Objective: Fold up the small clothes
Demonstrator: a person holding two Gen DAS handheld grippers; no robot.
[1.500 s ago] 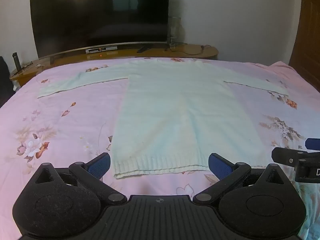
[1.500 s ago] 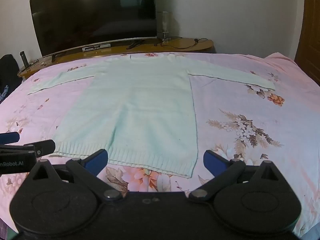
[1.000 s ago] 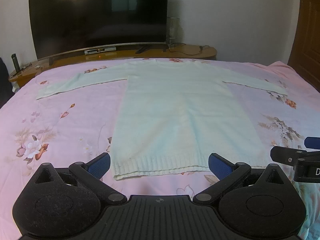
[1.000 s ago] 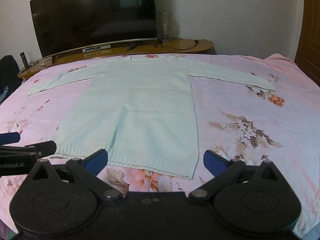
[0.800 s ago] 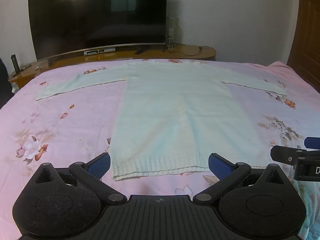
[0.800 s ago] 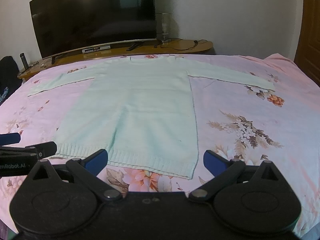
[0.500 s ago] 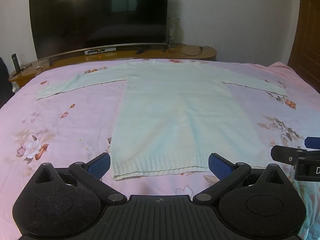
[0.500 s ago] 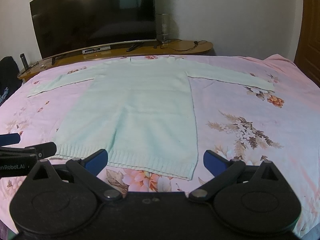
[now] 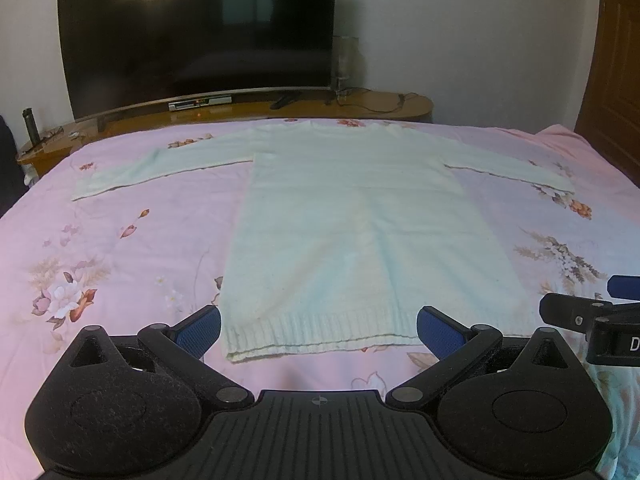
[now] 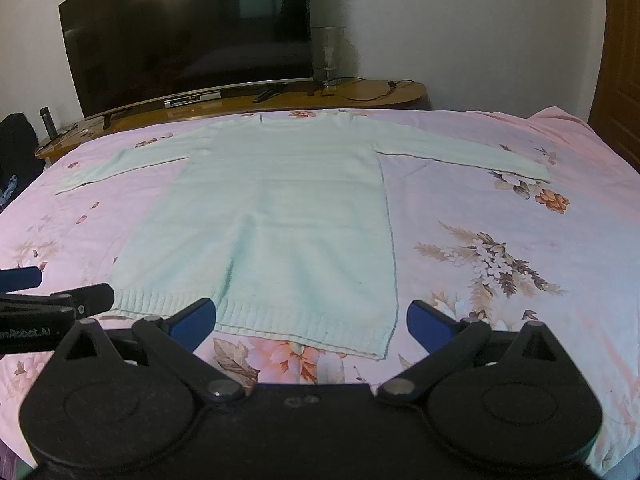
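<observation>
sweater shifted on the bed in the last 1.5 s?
No. The pale mint knit sweater lies flat with its ribbed hem and both sleeve cuffs at the same printed flowers of the pink floral bedsheet as before.

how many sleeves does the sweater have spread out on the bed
2. The sweater lies flat: the left sleeve stretches toward the bed's left side, the right sleeve toward its right side.

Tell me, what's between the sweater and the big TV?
In both views: a strip of pink floral bedsheet, then the wooden TV stand, beyond the sweater, below the TV.
</observation>
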